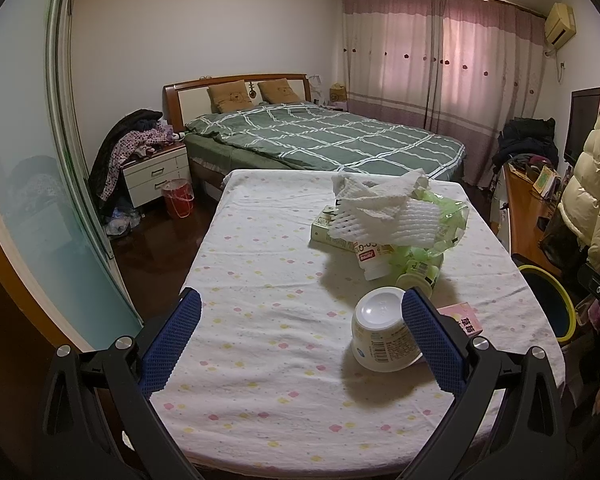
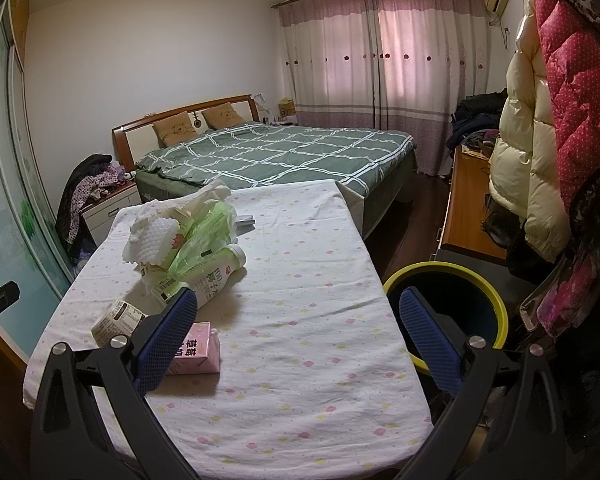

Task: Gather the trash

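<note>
Bedroom table (image 1: 260,272) under a flowered cloth. Left gripper (image 1: 300,332) is spread wide, holding nothing; a tipped white cup (image 1: 380,332) lies against its right finger. Right gripper (image 2: 296,334) also gapes empty, a pink carton (image 2: 198,350) beside its left finger. Trash pile (image 2: 184,240) lies at eleven o'clock, yellow-rimmed bin (image 2: 476,280) at two.

1 white cup (image 1: 380,330) on its side, 1 pink carton (image 2: 198,350), 1 bottle (image 2: 216,274), 1 foam net (image 1: 384,222), 1 green bag (image 1: 440,224), 1 bin (image 2: 444,308) at 3 o'clock of the table (image 2: 300,360), 2 pillows (image 1: 228,96) on 1 bed (image 1: 320,136)
</note>
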`<state>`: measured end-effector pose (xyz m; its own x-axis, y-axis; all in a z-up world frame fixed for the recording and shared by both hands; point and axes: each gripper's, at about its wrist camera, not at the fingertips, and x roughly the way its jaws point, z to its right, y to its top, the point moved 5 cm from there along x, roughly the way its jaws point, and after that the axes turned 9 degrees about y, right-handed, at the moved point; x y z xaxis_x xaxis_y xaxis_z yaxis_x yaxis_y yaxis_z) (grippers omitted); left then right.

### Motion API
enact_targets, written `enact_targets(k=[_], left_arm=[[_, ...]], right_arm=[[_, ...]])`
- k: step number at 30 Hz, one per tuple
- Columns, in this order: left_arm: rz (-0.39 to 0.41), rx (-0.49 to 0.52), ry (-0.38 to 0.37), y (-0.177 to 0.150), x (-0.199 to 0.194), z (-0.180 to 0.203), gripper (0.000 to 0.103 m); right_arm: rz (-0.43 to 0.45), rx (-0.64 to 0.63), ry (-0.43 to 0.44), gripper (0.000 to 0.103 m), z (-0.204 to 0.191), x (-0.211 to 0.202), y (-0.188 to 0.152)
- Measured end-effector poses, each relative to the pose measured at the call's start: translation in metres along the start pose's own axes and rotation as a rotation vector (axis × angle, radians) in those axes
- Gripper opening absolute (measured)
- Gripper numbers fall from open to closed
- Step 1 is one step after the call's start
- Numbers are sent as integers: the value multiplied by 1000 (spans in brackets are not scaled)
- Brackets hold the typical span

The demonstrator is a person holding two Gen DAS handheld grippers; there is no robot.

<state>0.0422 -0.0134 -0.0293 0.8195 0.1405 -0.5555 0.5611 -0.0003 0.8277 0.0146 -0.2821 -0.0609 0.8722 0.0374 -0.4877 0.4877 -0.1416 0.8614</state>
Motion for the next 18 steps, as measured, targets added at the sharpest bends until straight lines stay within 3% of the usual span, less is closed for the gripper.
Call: enact_targets(k=[18], left_arm=[[-2, 7, -3, -4, 0, 7, 99]], right_arm=[[-3, 3, 1, 97, 0, 2, 0]])
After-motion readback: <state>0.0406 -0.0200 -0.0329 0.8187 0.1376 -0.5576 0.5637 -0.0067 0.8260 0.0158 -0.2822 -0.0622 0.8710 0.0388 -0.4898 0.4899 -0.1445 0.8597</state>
